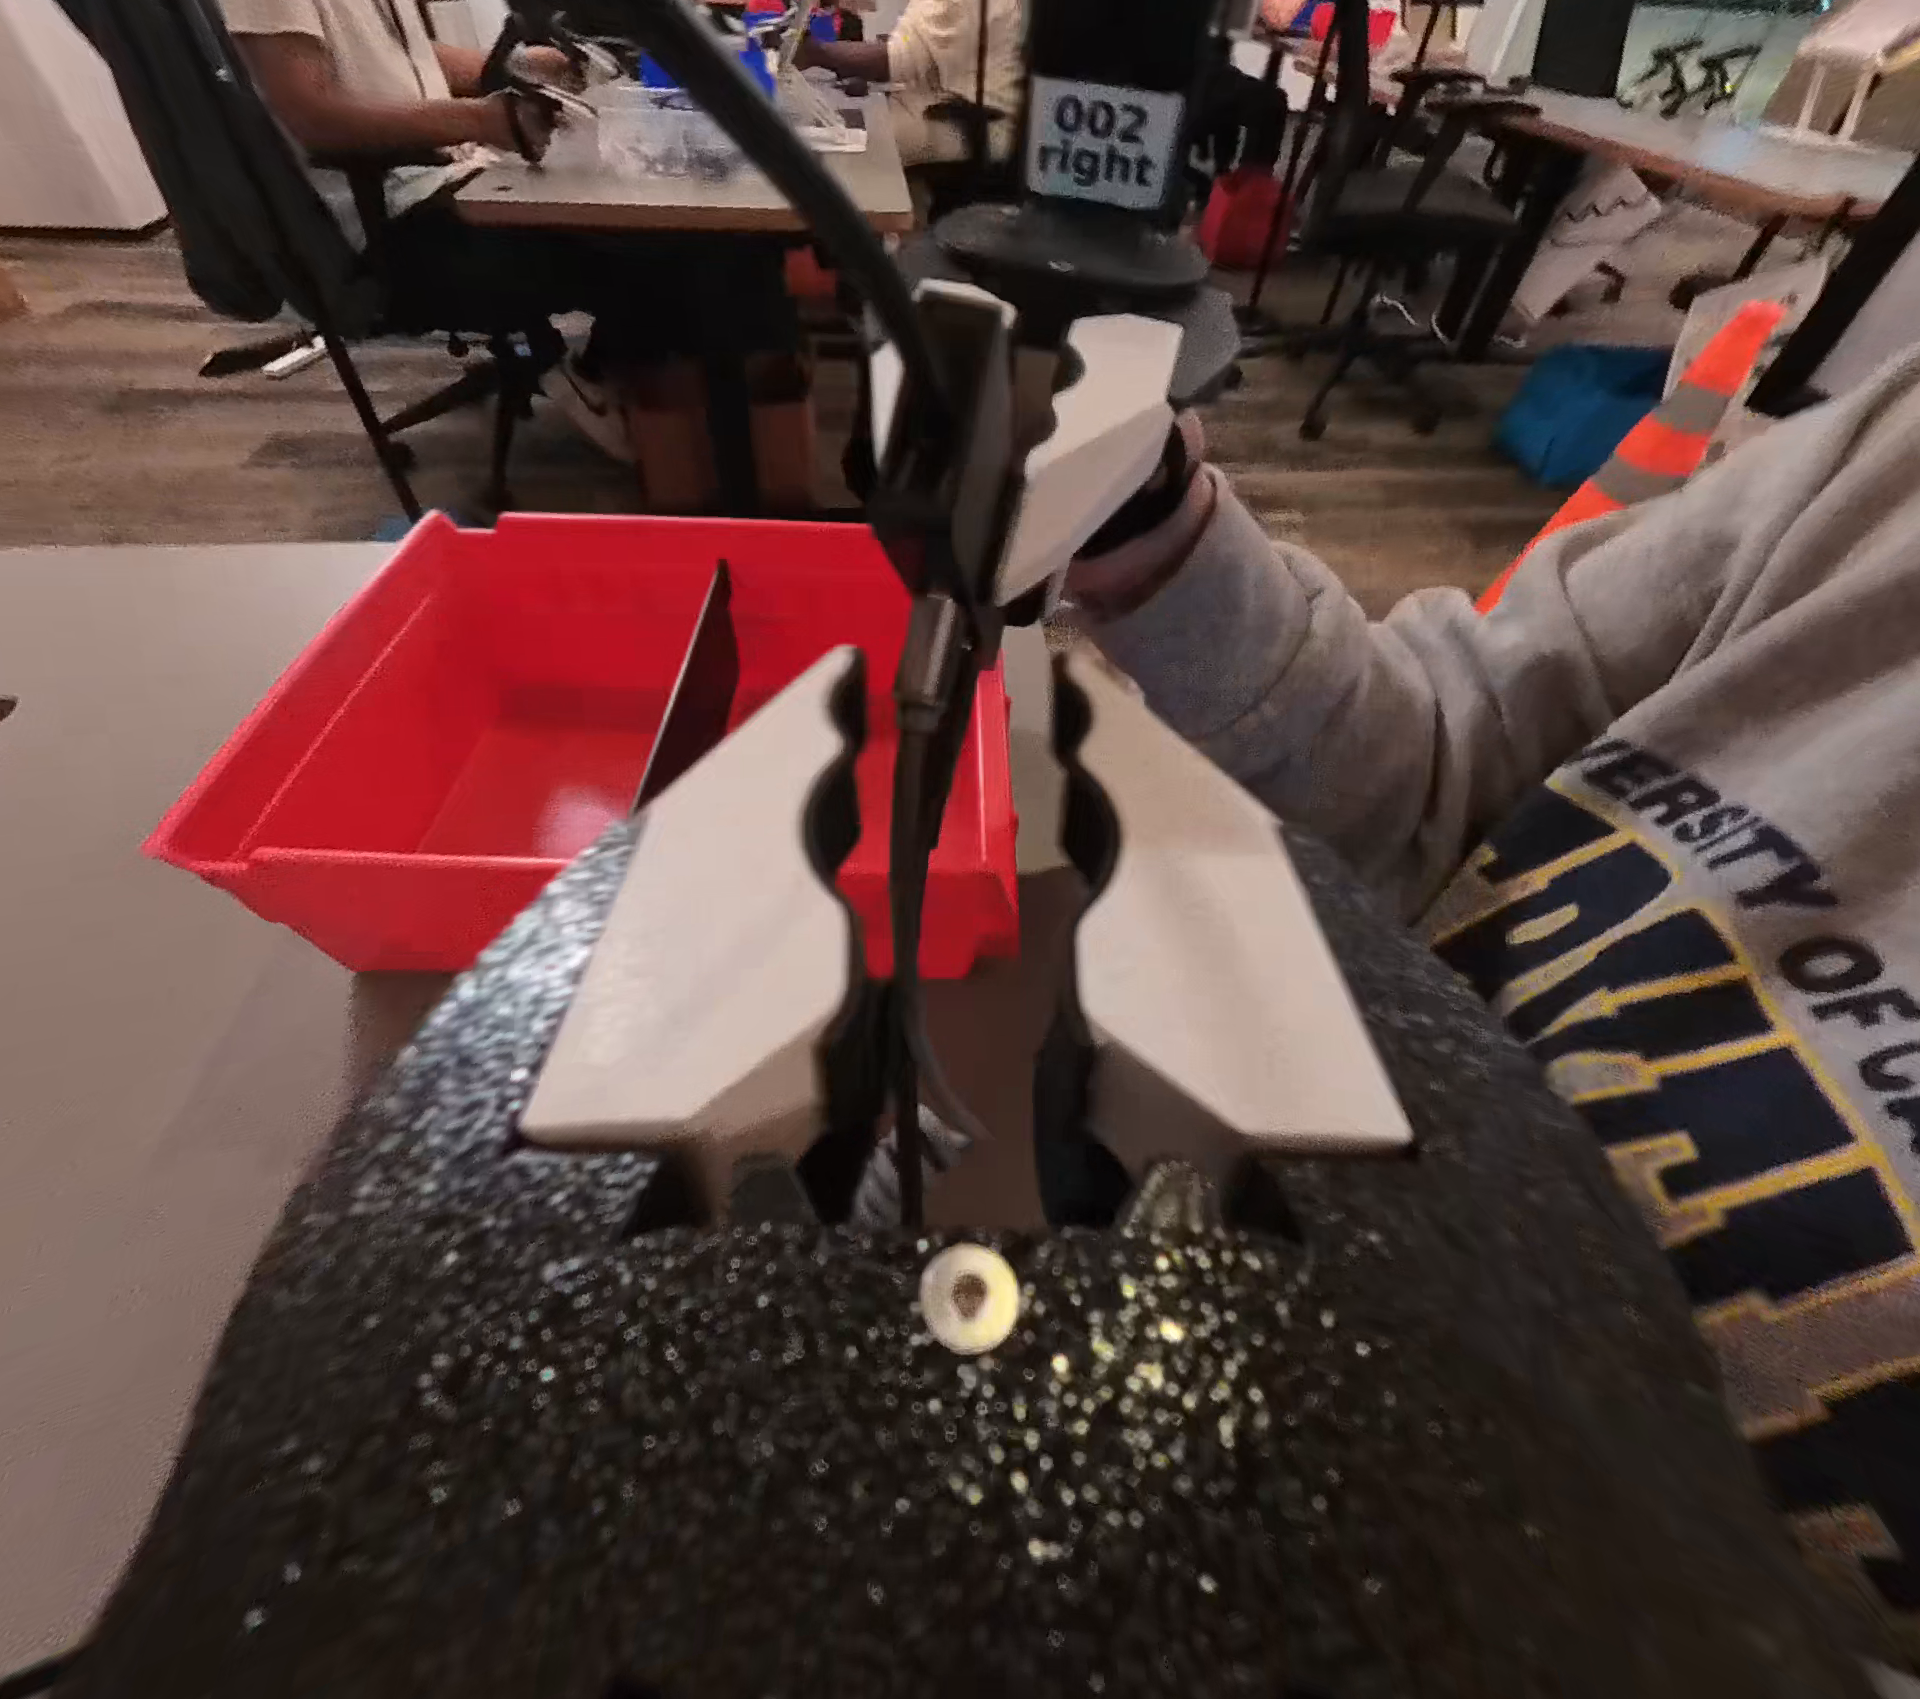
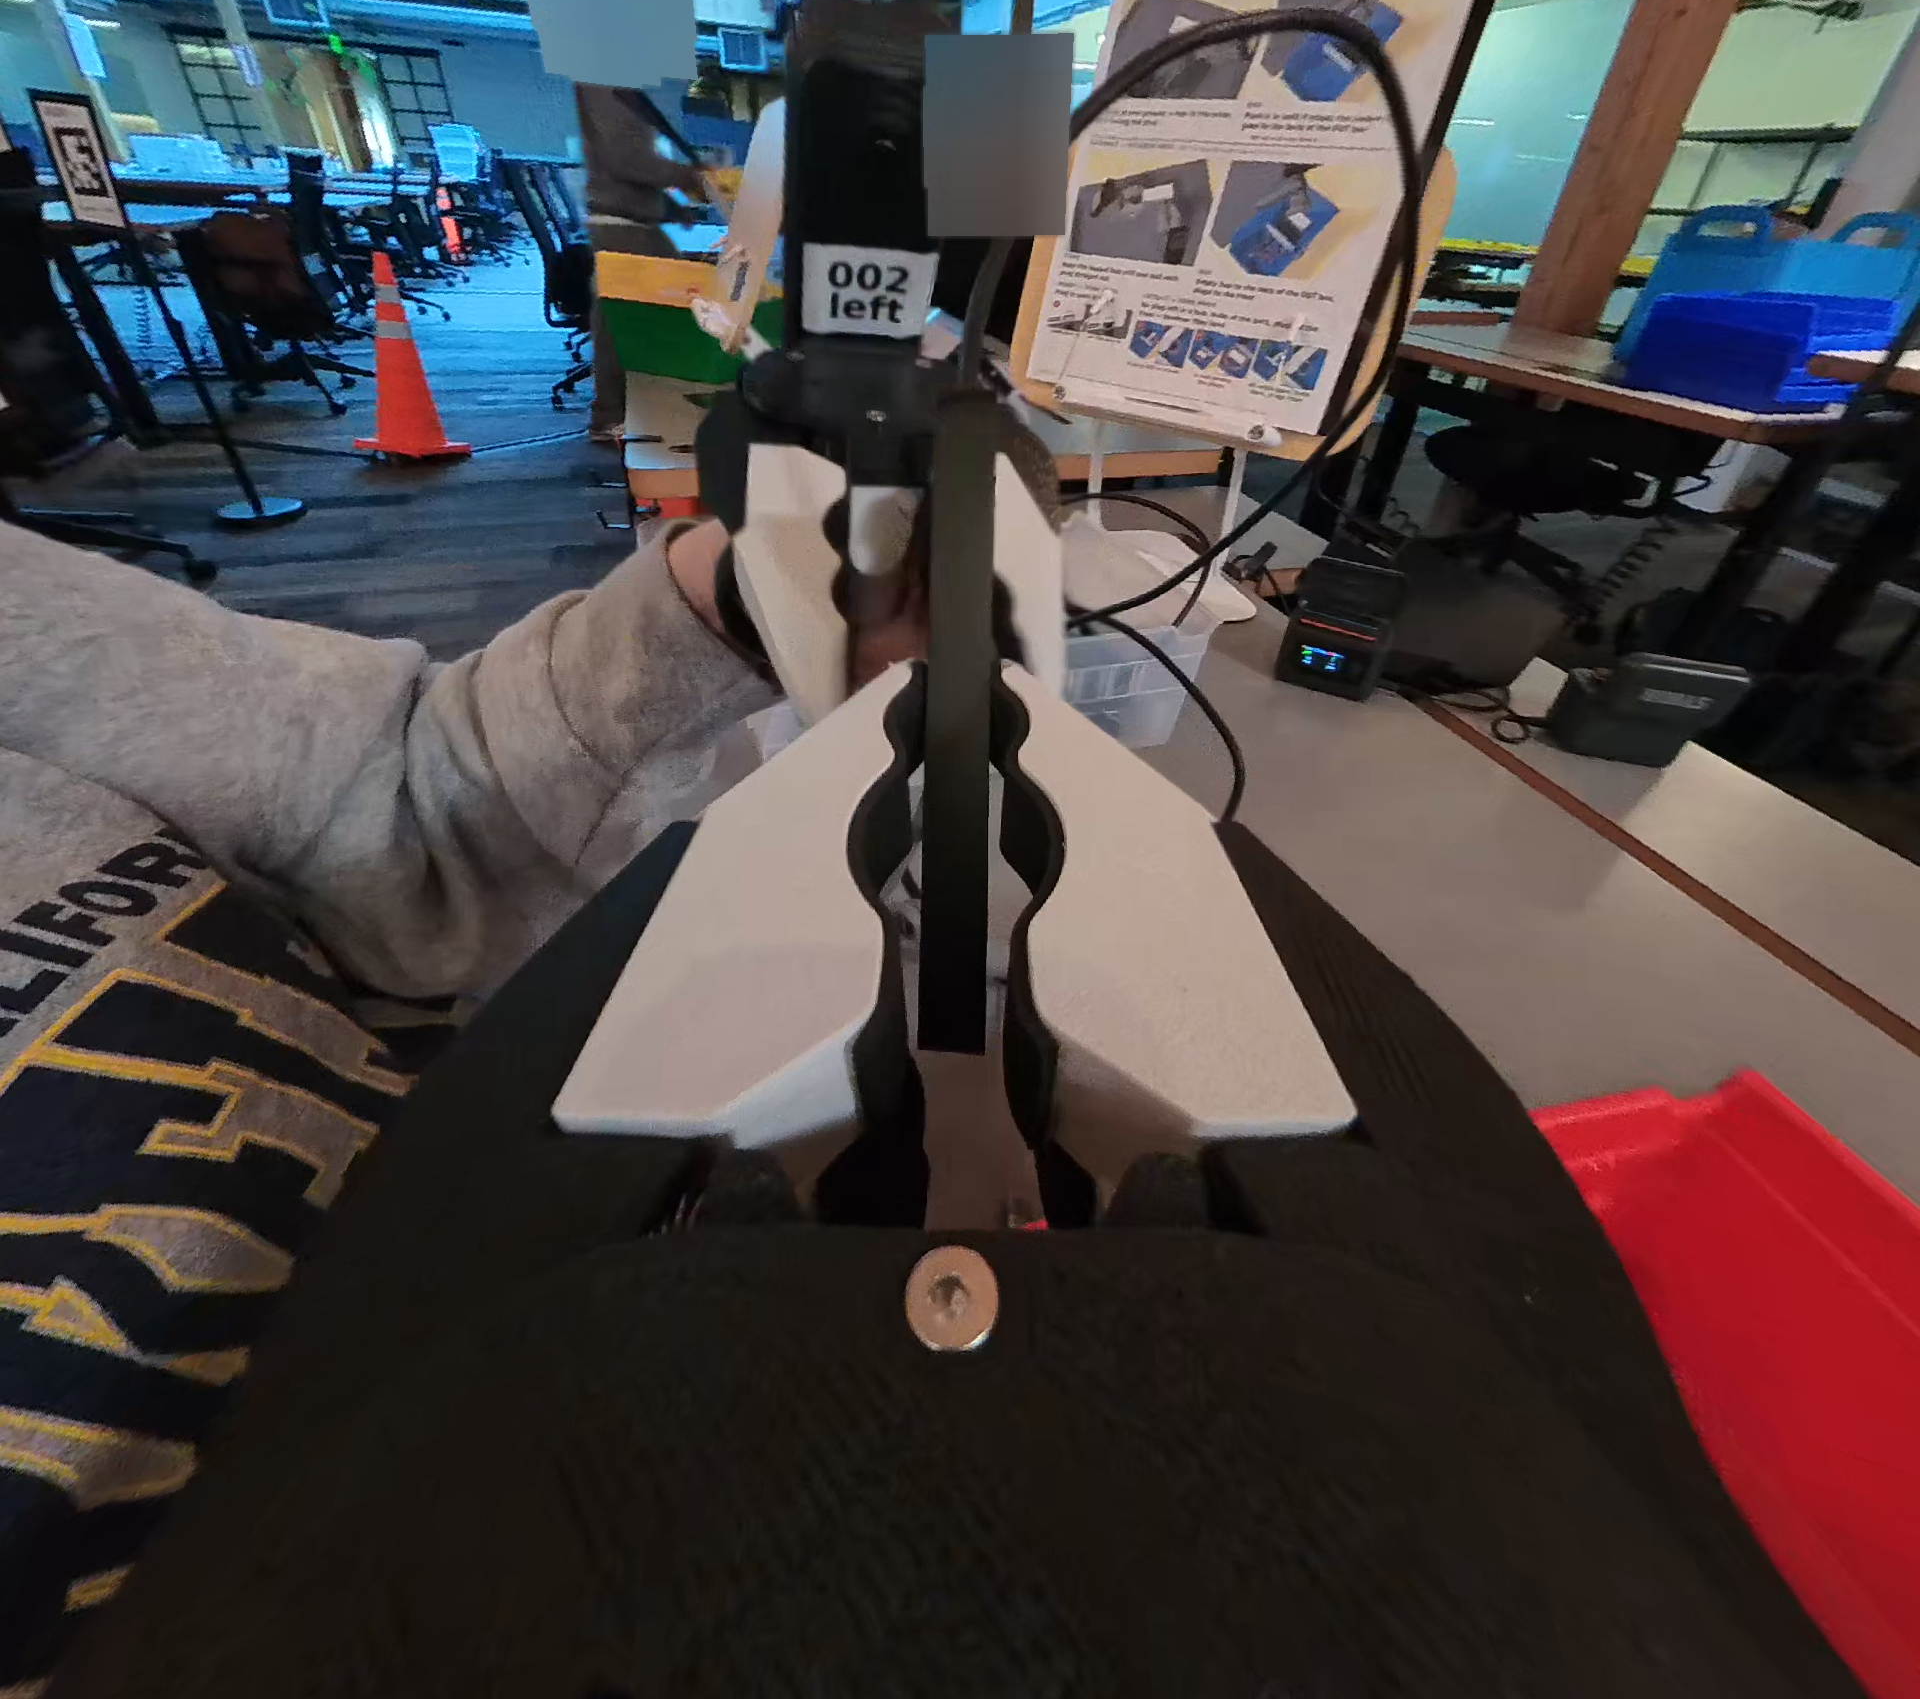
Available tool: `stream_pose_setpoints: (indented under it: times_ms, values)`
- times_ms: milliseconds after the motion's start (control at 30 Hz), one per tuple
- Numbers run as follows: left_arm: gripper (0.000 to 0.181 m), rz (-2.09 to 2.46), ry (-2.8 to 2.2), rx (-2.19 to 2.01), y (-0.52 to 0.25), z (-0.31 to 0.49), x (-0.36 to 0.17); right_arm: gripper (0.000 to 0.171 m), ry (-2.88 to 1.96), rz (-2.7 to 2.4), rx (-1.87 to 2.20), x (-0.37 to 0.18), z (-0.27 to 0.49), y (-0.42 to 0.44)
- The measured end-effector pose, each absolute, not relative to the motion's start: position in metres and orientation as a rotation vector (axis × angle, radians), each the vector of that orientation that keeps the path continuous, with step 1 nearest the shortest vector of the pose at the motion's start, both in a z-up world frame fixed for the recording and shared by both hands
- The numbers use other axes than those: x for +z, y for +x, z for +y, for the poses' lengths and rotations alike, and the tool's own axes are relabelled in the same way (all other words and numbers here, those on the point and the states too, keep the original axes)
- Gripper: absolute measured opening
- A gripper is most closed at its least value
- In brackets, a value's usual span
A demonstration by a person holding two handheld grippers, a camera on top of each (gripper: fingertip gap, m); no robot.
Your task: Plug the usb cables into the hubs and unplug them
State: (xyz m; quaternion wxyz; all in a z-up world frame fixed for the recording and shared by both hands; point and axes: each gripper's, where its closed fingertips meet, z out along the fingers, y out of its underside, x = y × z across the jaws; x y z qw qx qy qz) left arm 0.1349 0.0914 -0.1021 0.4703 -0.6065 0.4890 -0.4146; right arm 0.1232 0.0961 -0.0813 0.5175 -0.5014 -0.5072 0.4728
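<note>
In the right wrist view my right gripper [image 2: 956, 683] is shut on a slim black USB hub [image 2: 954, 818], held edge-up in the air. The hub's black cable [image 2: 1392, 122] loops up and round to the right. My left gripper [image 2: 883, 569] faces it just beyond. In the left wrist view my left gripper [image 1: 956, 683] is open. A thin black USB cable [image 1: 912, 974] runs between its fingers without being pinched. Its plug [image 1: 930, 662] sits at the lower end of the hub [image 1: 971, 423], which the right gripper [image 1: 997, 506] holds. I cannot tell whether the plug is seated.
A red divided bin [image 1: 468, 714] stands on the grey table [image 1: 104, 818] below the grippers, also at the lower right of the right wrist view [image 2: 1766, 1286]. An instruction board [image 2: 1299, 143], a clear container [image 2: 1132, 673] and black devices [image 2: 1340, 641] stand behind. My grey sleeve [image 1: 1351, 714] crosses at right. Only a small space, under 4 cm, lies between the two pairs of fingers.
</note>
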Motion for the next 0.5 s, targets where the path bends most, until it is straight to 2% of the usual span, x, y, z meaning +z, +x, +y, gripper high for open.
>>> stream_pose_setpoints:
  times_ms: [67,100,333,500]
  values:
    - [0.011,1.204,-1.446,-0.979,0.135,0.091,-0.105,0.008,-1.195,-1.252,1.151,-0.084,0.091,0.119]
    - [0.008,1.205,-1.418,-0.964,0.134,0.090,-0.104,0.008,-1.186,-1.259,1.162,-0.084,0.089,0.118]
    - [0.007,1.183,-1.418,-1.072,0.120,0.074,-0.103,0.008,-1.173,-1.249,1.489,-0.083,0.078,0.108]
    - [0.008,1.035,-1.567,-0.988,0.101,0.088,-0.124,0.009,-1.293,-1.311,1.246,-0.104,0.088,0.092]
